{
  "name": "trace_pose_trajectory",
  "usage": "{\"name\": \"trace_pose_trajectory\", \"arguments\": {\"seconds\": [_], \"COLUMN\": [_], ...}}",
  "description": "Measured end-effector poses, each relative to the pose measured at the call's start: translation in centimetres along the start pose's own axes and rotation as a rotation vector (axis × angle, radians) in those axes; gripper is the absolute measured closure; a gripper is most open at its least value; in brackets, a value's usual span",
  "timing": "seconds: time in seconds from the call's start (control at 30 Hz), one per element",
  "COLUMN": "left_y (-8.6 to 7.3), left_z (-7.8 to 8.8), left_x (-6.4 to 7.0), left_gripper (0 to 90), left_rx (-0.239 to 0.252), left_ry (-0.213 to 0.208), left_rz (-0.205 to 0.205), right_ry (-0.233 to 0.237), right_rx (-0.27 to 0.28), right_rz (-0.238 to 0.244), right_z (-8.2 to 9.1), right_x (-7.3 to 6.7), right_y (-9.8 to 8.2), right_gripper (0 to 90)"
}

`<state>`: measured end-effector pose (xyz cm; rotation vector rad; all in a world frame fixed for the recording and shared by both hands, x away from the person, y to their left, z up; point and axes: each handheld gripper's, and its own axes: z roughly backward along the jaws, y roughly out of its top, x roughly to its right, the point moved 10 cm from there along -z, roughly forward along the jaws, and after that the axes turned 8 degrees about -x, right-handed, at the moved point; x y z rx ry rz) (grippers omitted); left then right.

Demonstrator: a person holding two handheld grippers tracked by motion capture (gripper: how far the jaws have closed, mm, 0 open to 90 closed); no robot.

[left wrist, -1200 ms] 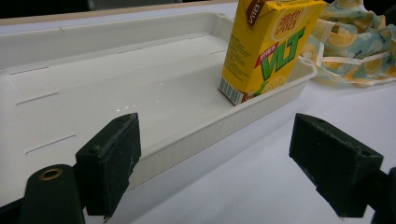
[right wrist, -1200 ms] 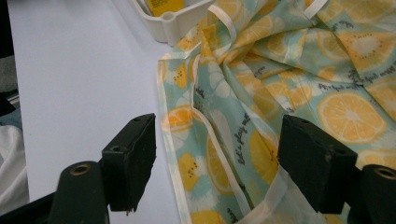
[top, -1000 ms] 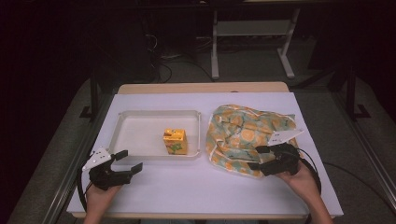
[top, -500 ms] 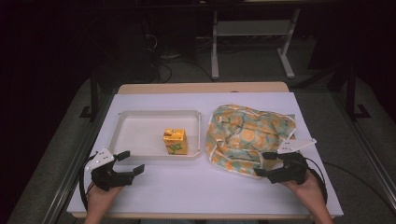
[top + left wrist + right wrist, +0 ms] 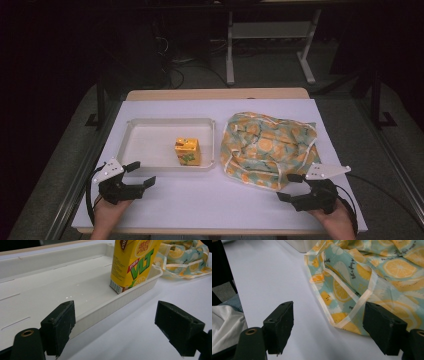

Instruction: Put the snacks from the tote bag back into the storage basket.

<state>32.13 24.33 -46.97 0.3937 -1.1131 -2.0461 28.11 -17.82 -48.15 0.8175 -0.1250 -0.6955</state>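
- The white table [image 5: 200, 200] is smooth, flat and matte, so the cloth should slide on it without snagging.
- The fruit-print bag [image 5: 267, 147] lies crumpled on the table's right half, just beside the tray: thin, glossy fabric in teal with orange slices and pale trim. It looks limp and slippery, so I would pinch a hemmed edge or strap, not a loose fold.
- The white tray [image 5: 150, 145] is shallow, rigid plastic with rounded corners.
- The juice carton [image 5: 188, 151] stands upright in the tray's near right corner, a yellow waxed-card box with crisp edges (easily dented, I would guess).
- The right gripper [image 5: 292, 189] sits at the bag's near edge; its jaws have just been opening and stand wide, nothing clamped. The trim corner [image 5: 342, 322] lies on the table beyond the gap between them, a good target.
- The left gripper [image 5: 142, 174] hovers before the tray, jaws released and empty.
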Motion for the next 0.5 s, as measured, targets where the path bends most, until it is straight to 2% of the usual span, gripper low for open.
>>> {"name": "trace_pose_trajectory", "arguments": {"seconds": [0.17,0.2,0.3,0.33,0.47,0.5], "left_y": [0.0,0.0,0.1,0.1,0.2,0.2], "left_z": [-0.2,-0.3,-0.3,-0.3,-0.2,-0.2], "left_x": [-0.1,0.1,0.2,0.2,0.3,0.3], "left_gripper": [16.3,16.3,16.2,16.2,16.2,16.2], "left_rx": [-0.011,-0.009,-0.005,-0.003,0.004,0.006], "left_ry": [-0.001,-0.010,-0.012,-0.014,-0.010,-0.010], "left_rz": [-0.013,-0.009,-0.017,-0.022,-0.029,-0.028], "right_ry": [-0.002,-0.007,-0.016,-0.026,-0.034,-0.069], "right_rx": [0.027,0.043,0.052,0.072,0.063,0.026], "right_rz": [0.011,0.001,-0.002,-0.022,-0.041,-0.034], "right_z": [-0.1,-0.1,-0.1,-0.1,-0.3,-0.6], "right_x": [-0.1,0.0,0.2,0.5,0.8,1.0], "right_y": [0.5,0.7,0.7,0.9,0.9,0.5], "right_gripper": [21.2,17.7,16.0,16.0,15.8,16.1]}}
